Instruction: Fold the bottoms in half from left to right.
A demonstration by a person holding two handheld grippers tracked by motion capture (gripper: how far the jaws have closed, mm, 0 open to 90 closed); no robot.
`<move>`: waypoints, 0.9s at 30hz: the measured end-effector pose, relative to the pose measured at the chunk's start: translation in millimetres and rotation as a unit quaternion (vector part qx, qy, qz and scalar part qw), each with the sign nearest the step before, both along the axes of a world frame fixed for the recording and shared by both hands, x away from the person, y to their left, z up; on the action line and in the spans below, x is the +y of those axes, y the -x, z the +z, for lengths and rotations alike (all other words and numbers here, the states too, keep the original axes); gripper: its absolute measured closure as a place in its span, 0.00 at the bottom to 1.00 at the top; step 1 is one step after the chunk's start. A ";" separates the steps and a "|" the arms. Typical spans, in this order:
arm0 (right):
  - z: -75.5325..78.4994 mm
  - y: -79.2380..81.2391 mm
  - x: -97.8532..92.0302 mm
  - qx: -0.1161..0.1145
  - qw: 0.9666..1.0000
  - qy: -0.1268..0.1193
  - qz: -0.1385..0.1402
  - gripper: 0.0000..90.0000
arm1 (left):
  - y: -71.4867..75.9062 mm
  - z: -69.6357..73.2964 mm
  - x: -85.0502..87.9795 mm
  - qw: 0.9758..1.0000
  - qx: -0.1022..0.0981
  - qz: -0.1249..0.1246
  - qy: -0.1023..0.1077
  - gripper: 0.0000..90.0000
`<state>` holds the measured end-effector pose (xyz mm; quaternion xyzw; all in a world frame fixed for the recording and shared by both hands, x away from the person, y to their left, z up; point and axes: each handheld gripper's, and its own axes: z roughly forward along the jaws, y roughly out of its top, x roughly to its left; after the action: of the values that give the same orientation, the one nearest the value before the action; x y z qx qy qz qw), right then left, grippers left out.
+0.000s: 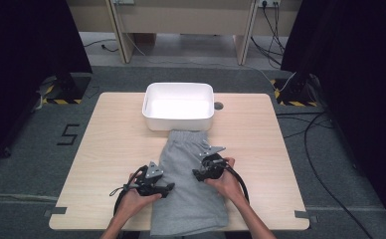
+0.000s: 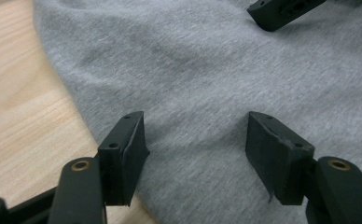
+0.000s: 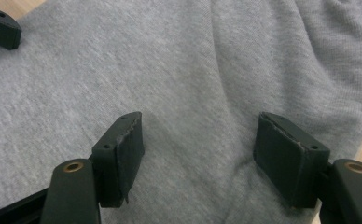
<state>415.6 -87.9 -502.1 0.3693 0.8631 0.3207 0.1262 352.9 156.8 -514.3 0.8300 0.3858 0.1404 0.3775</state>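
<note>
The grey shorts (image 1: 191, 186) lay flat on the surface (image 1: 111, 144), waistband by the white tub (image 1: 178, 107); left tool (image 1: 167, 188) and right tool (image 1: 197, 174) hovered released above them, seemingly ready to fold.

One sign can be read: a large dark figure 5 (image 1: 69, 134) marked on the grey floor (image 1: 27, 159), well off to the left of the left gripper (image 1: 167, 188) and its parted jaws, beyond the table's (image 1: 121, 129) edge. Nothing written shows between or beside the jaws in either gripper view; the grey cloth (image 2: 207, 70) there is plain.
</note>
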 end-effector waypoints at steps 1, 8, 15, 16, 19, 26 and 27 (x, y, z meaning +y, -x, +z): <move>0.4 -0.2 -0.5 0.001 1.000 -0.002 -0.001 0.37 | 0.4 0.2 0.3 1.000 0.001 0.001 0.002 0.41; 16.2 -0.7 -15.4 0.007 0.999 -0.051 -0.017 0.37 | -3.3 10.5 13.5 0.999 -0.002 0.031 0.038 0.38; 25.7 -5.5 -30.4 -0.001 0.997 -0.063 -0.035 0.37 | -12.7 17.9 26.9 0.996 0.006 0.055 0.067 0.37; 26.1 -6.6 -31.9 -0.001 0.997 -0.063 -0.035 0.37 | -14.4 19.3 28.1 0.996 0.006 0.056 0.070 0.37; 27.0 -10.3 -34.6 -0.002 0.997 -0.063 -0.041 0.37 | -21.5 24.1 31.2 0.995 0.009 0.063 0.079 0.37; 29.4 -22.8 -37.5 -0.003 0.997 -0.057 -0.042 0.37 | -42.0 29.9 34.8 0.992 0.009 0.080 0.093 0.36; 29.9 -24.9 -37.8 -0.004 0.998 -0.056 -0.042 0.37 | -45.1 29.5 34.8 0.992 0.011 0.082 0.093 0.36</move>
<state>440.5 -125.7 -472.2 0.4104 0.8269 0.3646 0.1222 397.9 191.6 -484.8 0.7585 0.4680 0.1255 0.4357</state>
